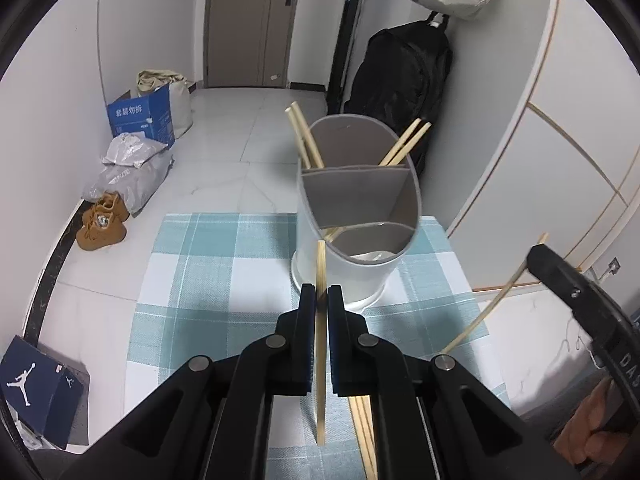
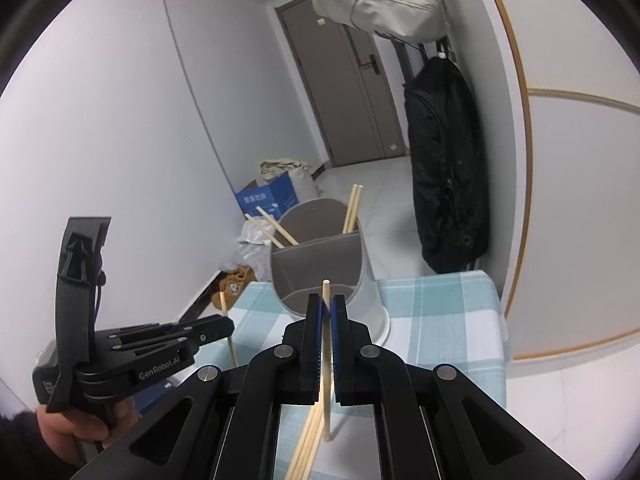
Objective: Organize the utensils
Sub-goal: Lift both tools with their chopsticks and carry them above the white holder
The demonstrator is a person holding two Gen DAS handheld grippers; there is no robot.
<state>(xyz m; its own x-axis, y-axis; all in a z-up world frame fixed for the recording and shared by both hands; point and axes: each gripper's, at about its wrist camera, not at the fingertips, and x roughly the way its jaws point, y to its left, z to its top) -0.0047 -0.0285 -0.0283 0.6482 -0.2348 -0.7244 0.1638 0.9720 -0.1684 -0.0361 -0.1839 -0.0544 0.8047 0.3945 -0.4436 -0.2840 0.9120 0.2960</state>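
A white utensil holder [image 1: 352, 276] with grey dividers stands on a blue checked cloth [image 1: 224, 276]; it also shows in the right wrist view [image 2: 368, 304]. Two pairs of wooden chopsticks [image 1: 306, 136] lean in its far compartments. My left gripper [image 1: 321, 294] is shut on a single chopstick [image 1: 321, 340], held upright just in front of the holder. My right gripper [image 2: 327, 304] is shut on another chopstick [image 2: 327, 360], also near the holder. Several loose chopsticks [image 2: 308, 440] lie on the cloth below the grippers.
The table's right edge is near a white wall panel [image 1: 560, 160]. On the floor to the left lie a blue box [image 1: 140, 116], grey bags [image 1: 128, 172] and brown shoes [image 1: 102, 220]. A black bag [image 1: 404, 80] hangs behind the holder.
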